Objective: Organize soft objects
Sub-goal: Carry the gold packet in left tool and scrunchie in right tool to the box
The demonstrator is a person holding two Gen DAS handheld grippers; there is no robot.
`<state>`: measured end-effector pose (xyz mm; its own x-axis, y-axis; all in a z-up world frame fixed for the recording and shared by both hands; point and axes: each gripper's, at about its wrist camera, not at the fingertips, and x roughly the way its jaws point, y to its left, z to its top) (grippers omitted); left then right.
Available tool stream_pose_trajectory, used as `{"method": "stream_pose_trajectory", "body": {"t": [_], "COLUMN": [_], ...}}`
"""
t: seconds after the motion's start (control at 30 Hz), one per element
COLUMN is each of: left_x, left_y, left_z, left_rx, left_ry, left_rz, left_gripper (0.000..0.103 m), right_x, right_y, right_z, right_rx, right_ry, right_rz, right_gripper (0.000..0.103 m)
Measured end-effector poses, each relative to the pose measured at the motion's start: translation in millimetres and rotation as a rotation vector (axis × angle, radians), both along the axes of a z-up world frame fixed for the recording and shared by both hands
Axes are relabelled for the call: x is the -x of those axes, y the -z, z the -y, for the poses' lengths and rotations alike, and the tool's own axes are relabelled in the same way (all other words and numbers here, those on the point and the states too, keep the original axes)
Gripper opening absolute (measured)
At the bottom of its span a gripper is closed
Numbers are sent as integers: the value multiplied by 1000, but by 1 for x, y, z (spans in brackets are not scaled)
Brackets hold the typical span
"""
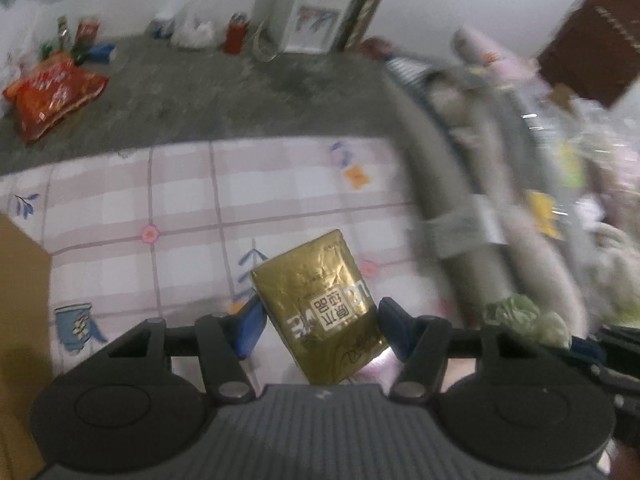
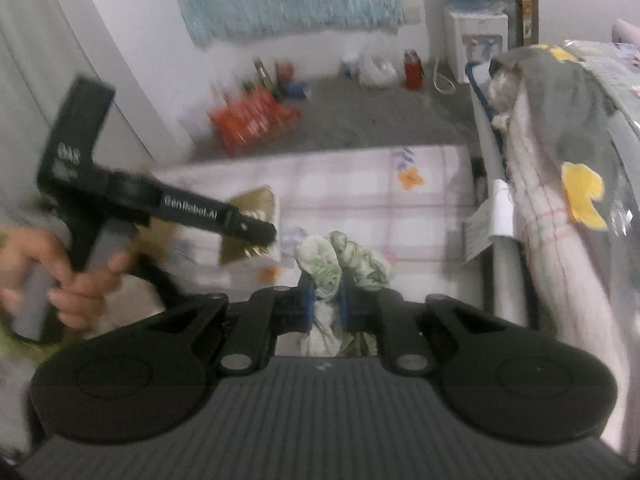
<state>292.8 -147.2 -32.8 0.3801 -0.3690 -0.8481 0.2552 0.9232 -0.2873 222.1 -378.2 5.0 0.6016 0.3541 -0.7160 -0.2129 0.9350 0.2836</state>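
Right now your left gripper (image 1: 320,322) clamps 1 gold packet (image 1: 320,304); your right gripper (image 2: 325,304), fully closed, pinches 1 green-patterned cloth (image 2: 340,260).

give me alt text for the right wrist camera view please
The right claw is shut on a bunched green-and-white cloth above a checked pink sheet. At left, a hand holds the left claw, which grips a gold packet.

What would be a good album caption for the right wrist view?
Right gripper pinches a green floral cloth above a checked sheet, while the left gripper carries a gold packet.
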Motion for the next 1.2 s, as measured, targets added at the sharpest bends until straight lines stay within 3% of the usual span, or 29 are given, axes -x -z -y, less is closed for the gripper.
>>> {"method": "stream_pose_trajectory", "body": {"t": [0.3, 0.47, 0.6, 0.7, 0.87, 1.2], "left_x": [132, 201, 247, 272, 284, 244], "left_y": [-111, -151, -169, -169, -145, -56], "left_z": [-63, -106, -147, -176, -230, -335], "left_rx": [113, 140, 145, 139, 133, 45], "left_ry": [-5, -68, -149, -220, -351, -588], "left_rz": [198, 279, 339, 355, 306, 91], "left_gripper": [62, 62, 62, 62, 62, 62], "right_x": [130, 193, 218, 229, 231, 197], "right_y": [-68, -93, -108, -117, -125, -100], "right_z": [5, -17, -43, -70, -128, -253], "right_rx": [-292, -376, -417, -436, -456, -418], "right_ry": [8, -62, -138, -210, -318, -448], "right_rz": [179, 267, 291, 293, 244, 80], "right_gripper": [10, 10, 10, 10, 10, 10]}}
